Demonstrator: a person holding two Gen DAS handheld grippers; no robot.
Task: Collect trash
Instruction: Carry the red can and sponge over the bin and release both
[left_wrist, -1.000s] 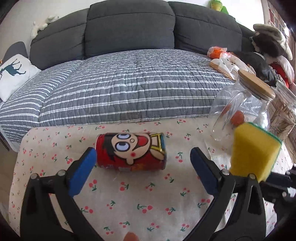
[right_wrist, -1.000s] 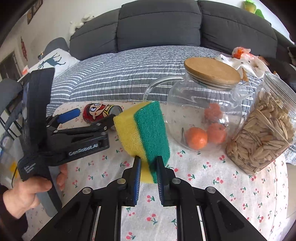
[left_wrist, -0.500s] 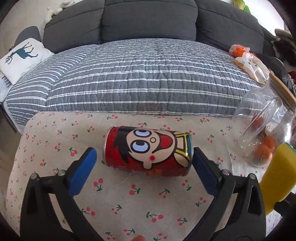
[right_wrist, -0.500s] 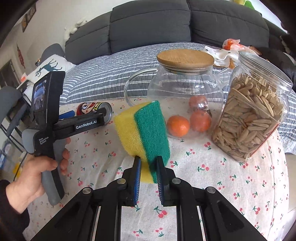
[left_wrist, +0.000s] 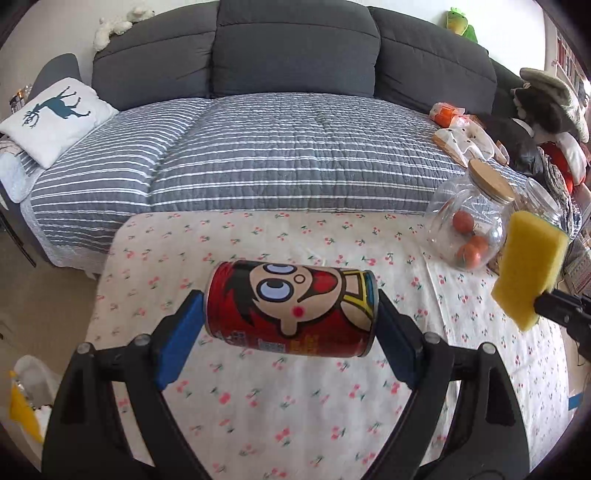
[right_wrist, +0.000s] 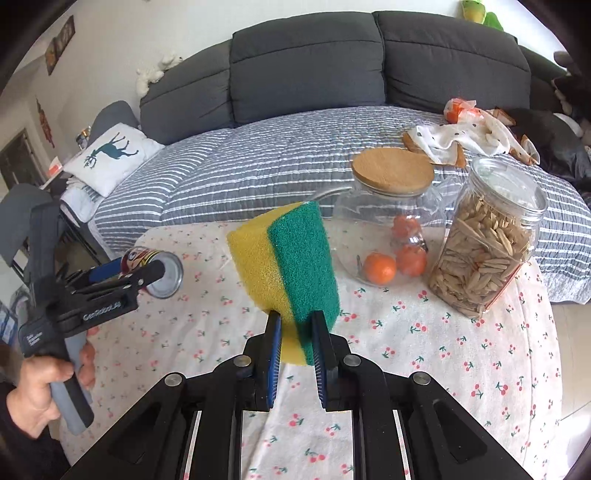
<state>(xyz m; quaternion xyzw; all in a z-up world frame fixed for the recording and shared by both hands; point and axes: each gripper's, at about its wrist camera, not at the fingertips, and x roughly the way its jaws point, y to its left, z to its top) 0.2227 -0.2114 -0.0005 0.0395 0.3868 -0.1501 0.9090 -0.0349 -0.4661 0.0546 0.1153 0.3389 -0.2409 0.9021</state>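
A red drink can (left_wrist: 291, 306) with a cartoon face lies sideways between the blue pads of my left gripper (left_wrist: 288, 326). The pads press on its two ends, the jaws still closing, and the can hangs above the cherry-print tablecloth (left_wrist: 295, 398). In the right wrist view the same can (right_wrist: 168, 271) shows its silver end in the left gripper (right_wrist: 136, 271), which a hand (right_wrist: 33, 387) holds. My right gripper (right_wrist: 295, 328) is shut on the lower edge of a yellow and green sponge (right_wrist: 291, 258), held upright over the table. That sponge (left_wrist: 528, 266) also appears at the right of the left wrist view.
A glass jar (right_wrist: 388, 229) with a wooden lid and oranges inside stands at the table's back right, next to a clear jar of seeds (right_wrist: 487, 240). Behind the table is a grey sofa with a striped quilt (left_wrist: 295, 155). Something white and yellow (left_wrist: 26, 398) sits on the floor, lower left.
My left gripper has closed onto the ends of the can and lifted it off the tablecloth. My right gripper has risen a little with the sponge still in it.
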